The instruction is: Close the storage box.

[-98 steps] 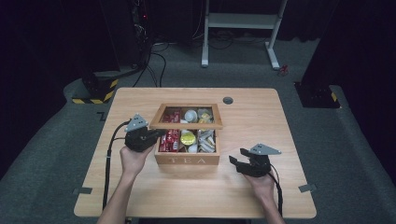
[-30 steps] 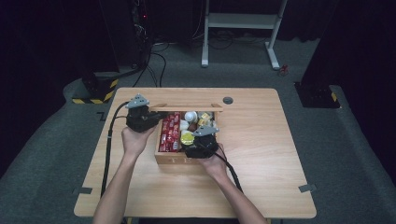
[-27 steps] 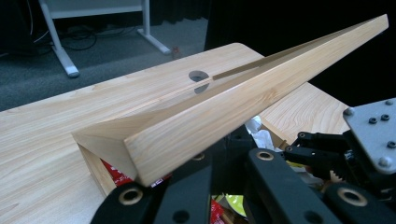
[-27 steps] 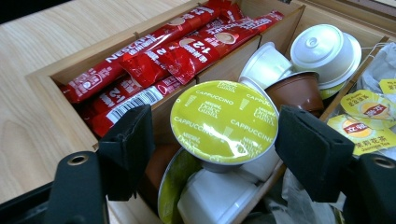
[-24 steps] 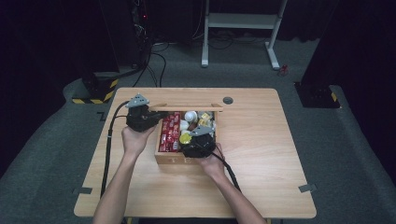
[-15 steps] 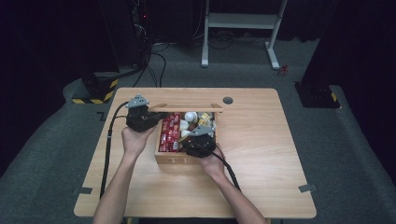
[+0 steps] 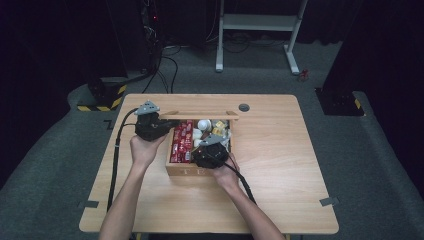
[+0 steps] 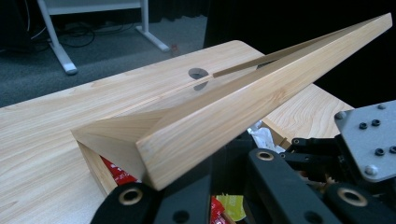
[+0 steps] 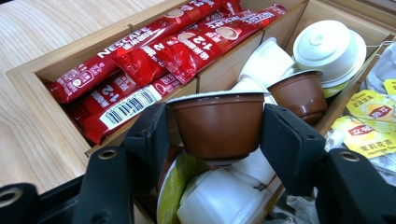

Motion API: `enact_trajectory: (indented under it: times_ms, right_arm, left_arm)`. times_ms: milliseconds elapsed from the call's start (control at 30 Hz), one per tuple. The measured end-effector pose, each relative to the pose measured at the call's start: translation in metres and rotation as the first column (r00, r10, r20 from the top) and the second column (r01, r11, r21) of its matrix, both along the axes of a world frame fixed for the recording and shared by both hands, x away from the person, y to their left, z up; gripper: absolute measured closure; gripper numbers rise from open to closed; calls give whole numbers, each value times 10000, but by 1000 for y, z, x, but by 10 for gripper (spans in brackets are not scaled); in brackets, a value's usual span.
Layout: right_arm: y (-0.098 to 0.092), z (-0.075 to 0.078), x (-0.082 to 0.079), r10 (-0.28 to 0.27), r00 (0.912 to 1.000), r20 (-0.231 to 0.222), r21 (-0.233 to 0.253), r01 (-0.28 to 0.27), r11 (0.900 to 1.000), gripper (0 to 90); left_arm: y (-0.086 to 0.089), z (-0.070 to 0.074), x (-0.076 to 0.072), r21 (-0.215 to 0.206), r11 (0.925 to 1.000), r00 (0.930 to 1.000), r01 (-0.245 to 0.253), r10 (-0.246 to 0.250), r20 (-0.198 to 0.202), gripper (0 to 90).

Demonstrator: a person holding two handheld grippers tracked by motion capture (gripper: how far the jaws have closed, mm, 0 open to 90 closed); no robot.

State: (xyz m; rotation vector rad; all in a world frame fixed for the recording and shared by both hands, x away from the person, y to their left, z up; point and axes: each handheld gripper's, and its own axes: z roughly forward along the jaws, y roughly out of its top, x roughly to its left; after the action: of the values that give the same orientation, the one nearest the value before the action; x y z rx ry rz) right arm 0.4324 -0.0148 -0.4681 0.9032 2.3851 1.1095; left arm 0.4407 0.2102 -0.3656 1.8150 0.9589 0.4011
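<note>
Between the jaws of the right gripper [image 9: 217, 133], closed on its sides, a brown capsule [image 9: 218, 122] sits just above the middle compartment of the box [image 9: 60, 63], while the left gripper [image 7: 167, 123] clamps the raised lid [image 8: 243, 100]; the next move is judged a straight lift clear.

Right gripper [image 9: 215, 128] clamped on a brown coffee capsule [image 9: 218, 122], one jaw on each side wall, foil rim up, held just above the wooden box's [image 9: 28, 72] middle compartment. Under it: white capsules [image 9: 219, 198], one green-lidded. At 10–12 o'clock: red Nescafé 1+2 sachets [image 9: 154, 44] in the long compartment. At 1–2 o'clock: second brown capsule [image 9: 299, 95], white capsule [image 9: 329, 46]. At 3 o'clock: yellow tea bags [image 9: 371, 123]. Worktop [image 9: 32, 135] at 9 o'clock.
</note>
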Motion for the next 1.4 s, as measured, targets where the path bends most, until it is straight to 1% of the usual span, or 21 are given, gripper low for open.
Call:
enact_trajectory:
  times_ms: [167,267,400,567,700,767,967,1100,1333,1400]
  right_arm:
    - [5,-2,-1,-100,9998,171,-278,105,9996,394]
    - [9,-2,-2,-125,9990,419,-502,146,9986,399]
    - [10,-2,-2,-167,9989,441,-548,191,9983,404]
    - [10,-2,-3,-215,9980,599,-546,247,9982,405]
    - [8,0,-5,-255,9976,641,-326,276,9991,405]
    - [5,2,-7,-210,9967,782,-247,230,9994,405]
    - [-3,11,-10,-256,9956,906,132,245,9996,405]
    - [-7,15,-12,-303,9958,869,259,282,9993,405]
    - [-20,25,-17,-378,9927,1144,458,327,9984,405]
    - [-22,26,-17,-420,9924,1158,541,360,9979,405]
  left_arm:
    - [0,0,0,-2,10000,10000,5,-5,3,900]
    - [0,0,0,1,10000,10000,6,-6,4,900]
    - [0,0,0,-4,10000,10000,15,-15,-9,900]
    - [0,0,0,37,10000,10000,20,-21,14,900]
    - [0,0,0,35,10000,10000,16,-16,14,900]
    - [0,0,0,39,10000,10000,14,-14,7,900]
    - [0,0,-1,32,10000,10000,8,-9,12,900]
    - [0,-1,-1,26,10000,10000,19,-19,-22,900]
    - [0,-1,-2,-32,10000,10000,-2,2,-40,900]
    - [0,-2,-2,-31,10000,10000,4,-4,-24,900]
